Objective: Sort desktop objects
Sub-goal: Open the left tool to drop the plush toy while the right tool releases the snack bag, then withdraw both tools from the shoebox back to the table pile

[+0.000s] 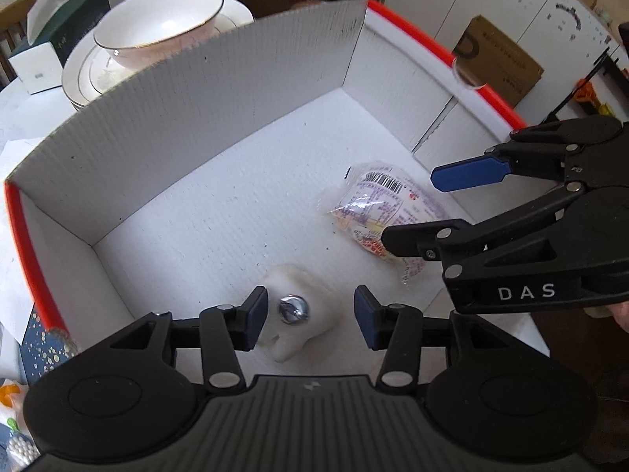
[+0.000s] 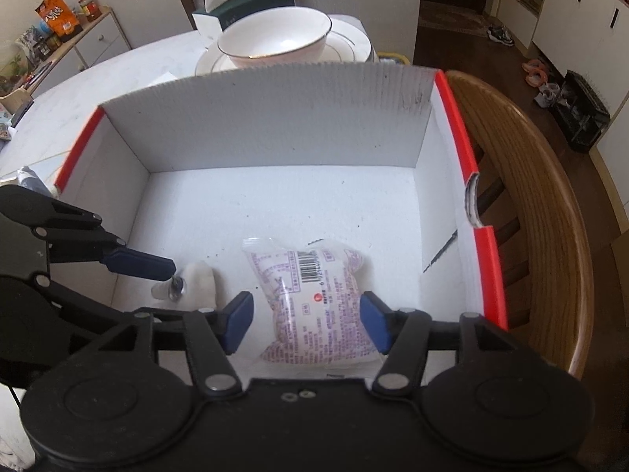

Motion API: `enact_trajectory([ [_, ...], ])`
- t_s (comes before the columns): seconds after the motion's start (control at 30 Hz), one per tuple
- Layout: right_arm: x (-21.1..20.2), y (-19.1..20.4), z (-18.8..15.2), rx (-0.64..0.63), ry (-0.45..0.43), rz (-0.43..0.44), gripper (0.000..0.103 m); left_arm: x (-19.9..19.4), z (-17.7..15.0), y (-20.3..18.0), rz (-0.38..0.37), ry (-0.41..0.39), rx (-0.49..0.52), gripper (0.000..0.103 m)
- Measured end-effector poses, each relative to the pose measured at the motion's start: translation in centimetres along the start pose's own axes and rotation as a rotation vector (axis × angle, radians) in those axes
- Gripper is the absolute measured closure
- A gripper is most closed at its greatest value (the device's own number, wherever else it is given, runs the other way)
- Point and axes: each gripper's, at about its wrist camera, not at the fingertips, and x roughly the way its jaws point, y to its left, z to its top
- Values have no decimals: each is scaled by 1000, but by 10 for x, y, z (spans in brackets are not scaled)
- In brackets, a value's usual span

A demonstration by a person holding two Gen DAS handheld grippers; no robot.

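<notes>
A white cardboard box (image 1: pixel 196 118) with red edges lies open under both grippers. On its floor rests a white tooth-shaped object (image 1: pixel 314 334) with a round metal piece on top. My left gripper (image 1: pixel 310 316) hovers over it, open, its pads either side and clear of it. A clear snack packet (image 2: pixel 314 295) with a barcode and pink print lies flat to the right. My right gripper (image 2: pixel 306 320) straddles the packet, open, pads at its edges without squeezing. From the left wrist view the right gripper (image 1: pixel 412 208) reaches in above the packet (image 1: pixel 377 204).
Behind the box (image 2: pixel 275 118), a white gold-rimmed bowl (image 2: pixel 275 35) sits on stacked plates, with a dark green tissue box (image 1: pixel 78 11) further back. A wooden chair (image 2: pixel 530 196) curves along the box's right side. Papers and small packets lie on the table at left.
</notes>
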Motion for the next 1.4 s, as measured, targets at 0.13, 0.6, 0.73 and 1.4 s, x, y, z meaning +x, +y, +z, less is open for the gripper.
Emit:
enact_trajectory([
  [0.13, -12, -1, 1, 15, -28, 14, 39, -10, -5, 0, -4, -31, -5, 53],
  [0.6, -60, 3, -11, 7, -198, 61, 30, -46, -24, -10, 25, -180, -50, 31],
  [0.73, -70, 5, -16, 9, -232, 55, 28, -51, -29, -14, 31, -206, -51, 22],
  [1.4, -101, 37, -34, 15, -318, 66, 26, -108, -75, -5, 17, -396, -120, 1],
])
